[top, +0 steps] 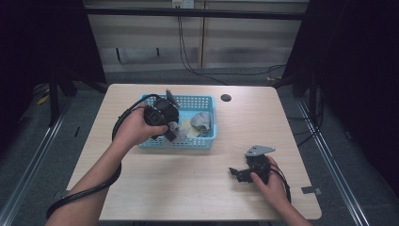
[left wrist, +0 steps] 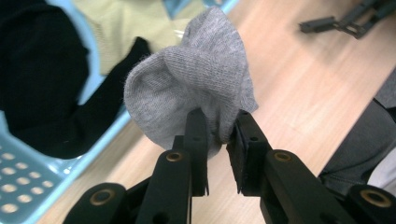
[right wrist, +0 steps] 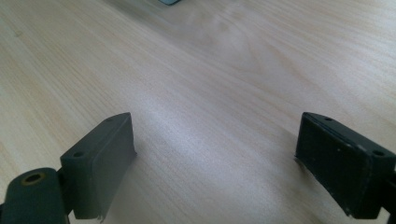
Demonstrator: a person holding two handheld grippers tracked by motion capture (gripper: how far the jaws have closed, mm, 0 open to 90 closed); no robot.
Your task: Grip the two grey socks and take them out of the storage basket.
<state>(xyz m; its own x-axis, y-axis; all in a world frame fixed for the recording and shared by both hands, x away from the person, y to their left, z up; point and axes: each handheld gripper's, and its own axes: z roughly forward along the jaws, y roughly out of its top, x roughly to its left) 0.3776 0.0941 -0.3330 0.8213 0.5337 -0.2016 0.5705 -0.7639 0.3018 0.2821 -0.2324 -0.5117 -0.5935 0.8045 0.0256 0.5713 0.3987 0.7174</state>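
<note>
From above, the left gripper (top: 172, 131) pinches a grey sock (top: 175, 132) over the blue basket (top: 207, 101). Its own view shows black and yellow clothes inside. The right gripper (top: 237, 173) rests wide open, holding nothing, on the table (top: 197, 188).

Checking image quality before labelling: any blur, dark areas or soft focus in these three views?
High view: surroundings near black, table evenly lit. Left gripper view: grey sock sharp in the left gripper, basket and background soft. Right gripper view: right gripper jaws close and slightly soft, far wood grain blurred.
</note>
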